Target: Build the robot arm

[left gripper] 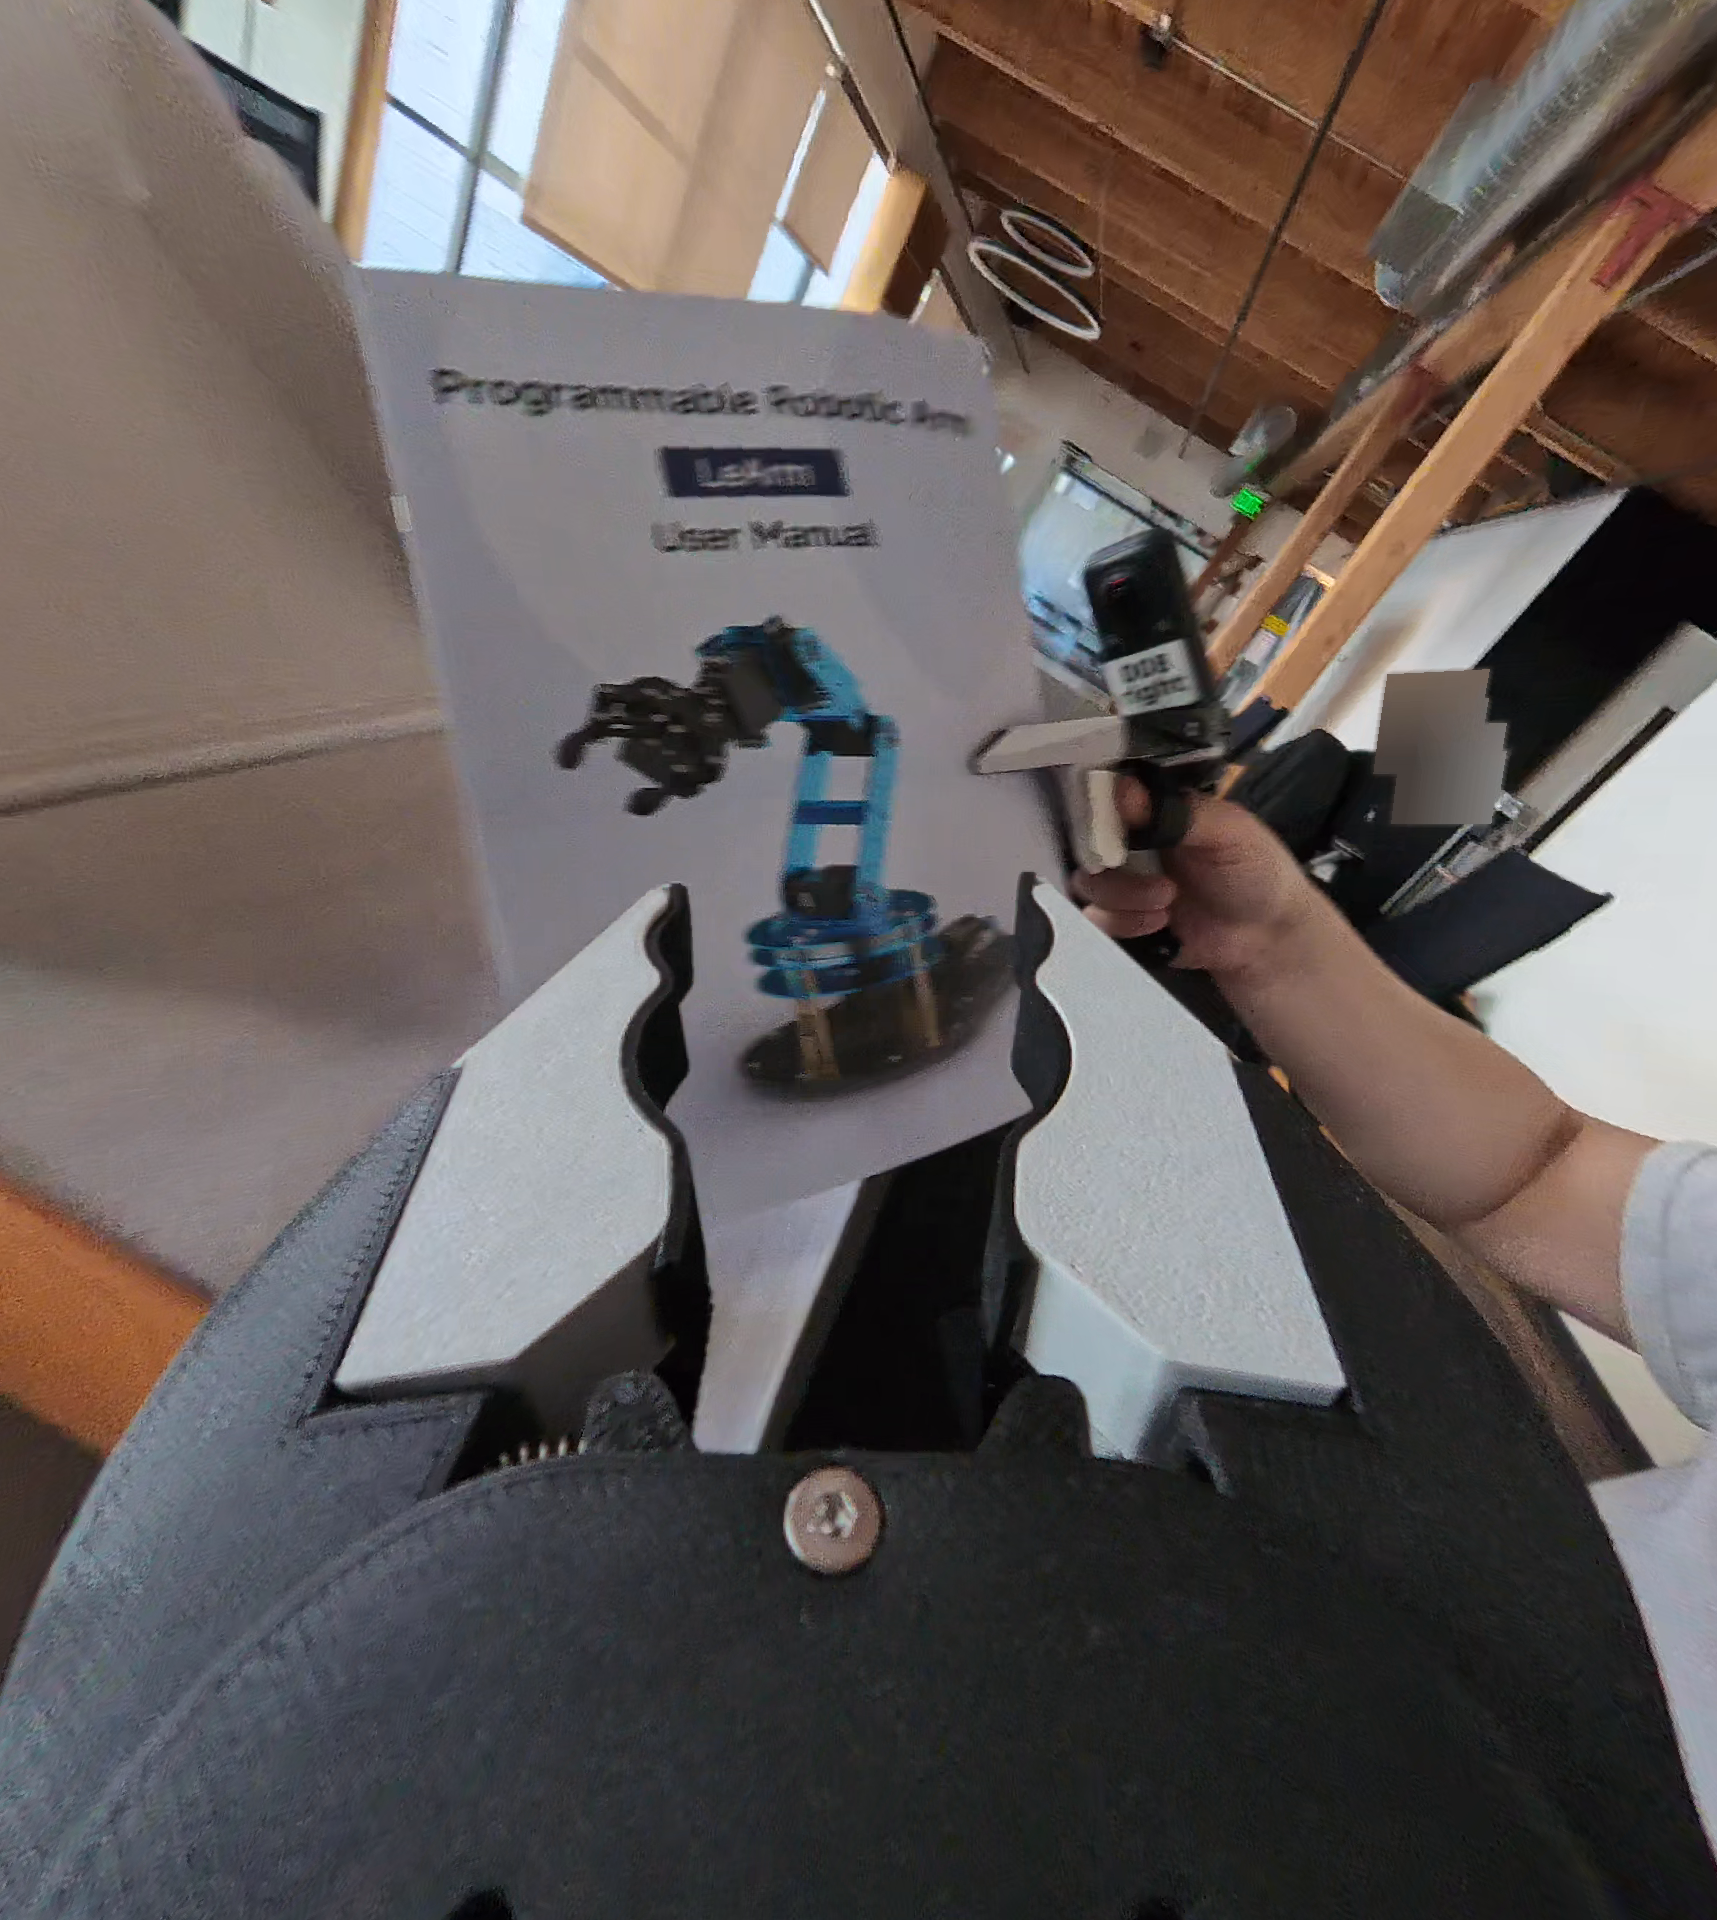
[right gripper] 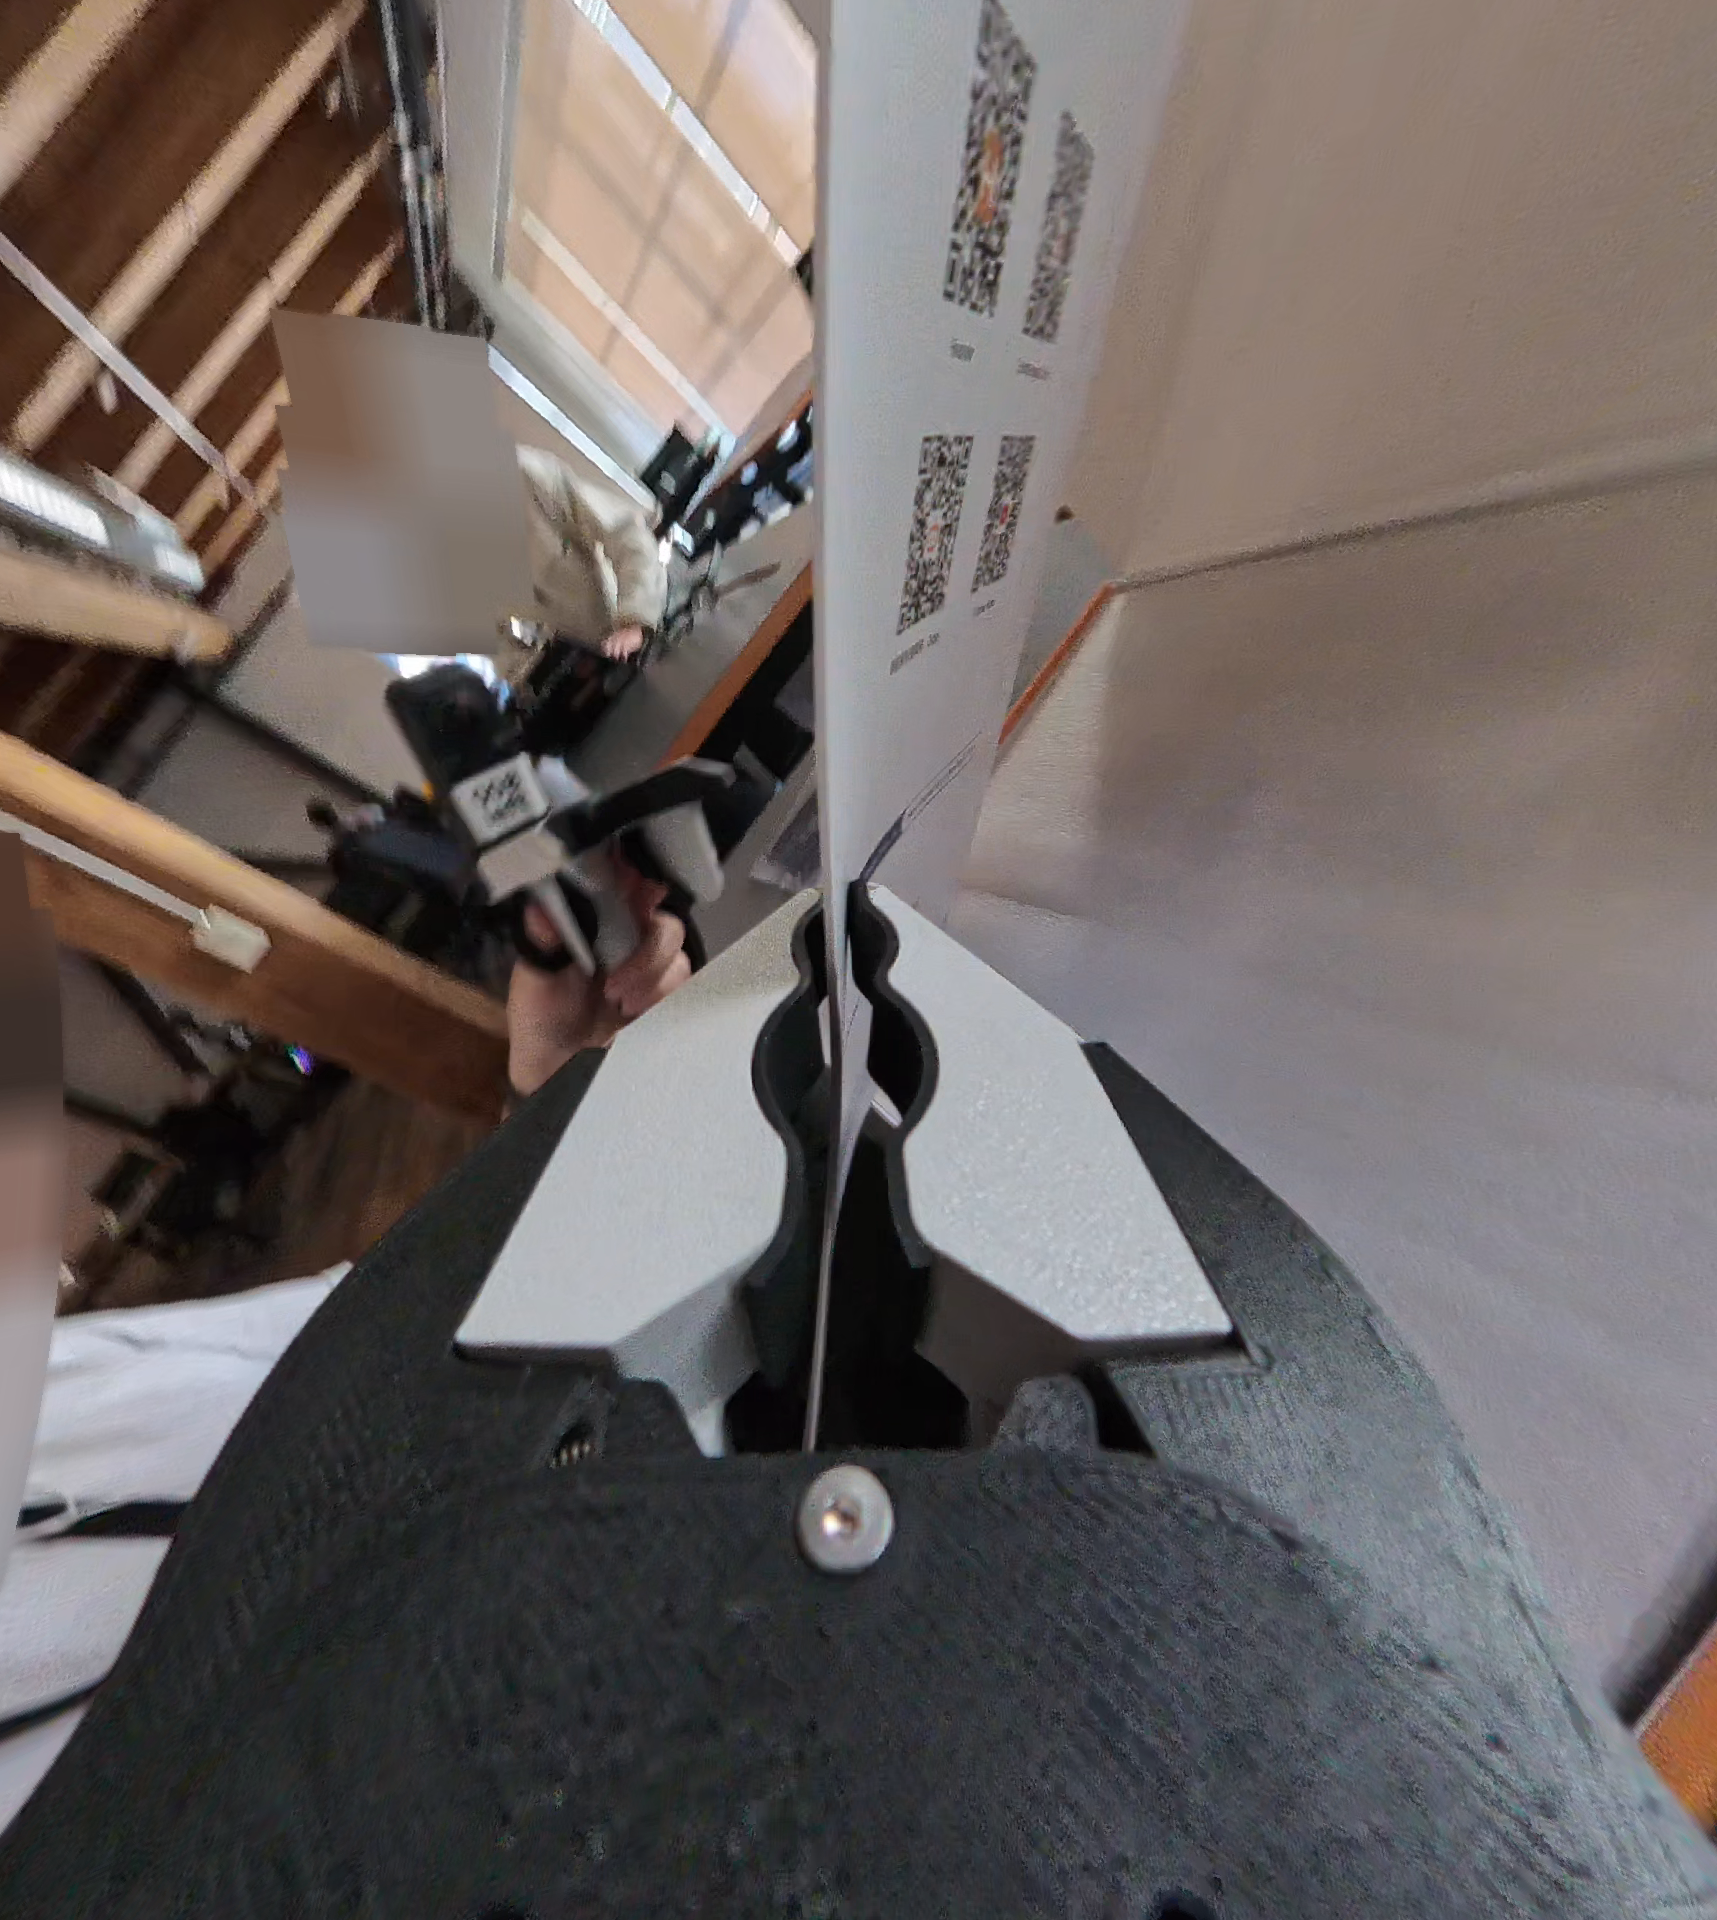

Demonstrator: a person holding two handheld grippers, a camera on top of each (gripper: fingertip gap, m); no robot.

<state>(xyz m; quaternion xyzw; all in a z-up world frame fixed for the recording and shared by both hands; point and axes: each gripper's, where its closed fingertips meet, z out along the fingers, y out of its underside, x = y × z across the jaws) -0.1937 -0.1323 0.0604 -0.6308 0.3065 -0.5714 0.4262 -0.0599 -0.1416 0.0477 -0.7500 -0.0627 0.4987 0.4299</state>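
Note:
A white booklet [left gripper: 708,582] with a picture of a blue robot arm on its cover hangs upright in front of my left gripper [left gripper: 849,904]. The left jaws stand wide apart. The booklet's lower edge passes between them, and neither pad presses on it. My right gripper [left gripper: 989,753], held in a hand, pinches the booklet's right edge. In the right wrist view the right gripper [right gripper: 846,904] is shut on the thin booklet [right gripper: 927,416], seen edge-on with square code patterns on its back. The left gripper [right gripper: 625,894] shows farther off on the left, open.
A beige padded surface [left gripper: 106,623] with an orange wooden edge [left gripper: 23,1278] fills the left. It also shows in the right wrist view [right gripper: 1456,831]. A bare forearm [left gripper: 1373,1070] reaches in from the right. Wooden beams [left gripper: 1436,468] and windows [left gripper: 459,135] lie above. Another person [right gripper: 589,551] sits far off. The tips of one gripper are about 15 cm away from the tips of the other.

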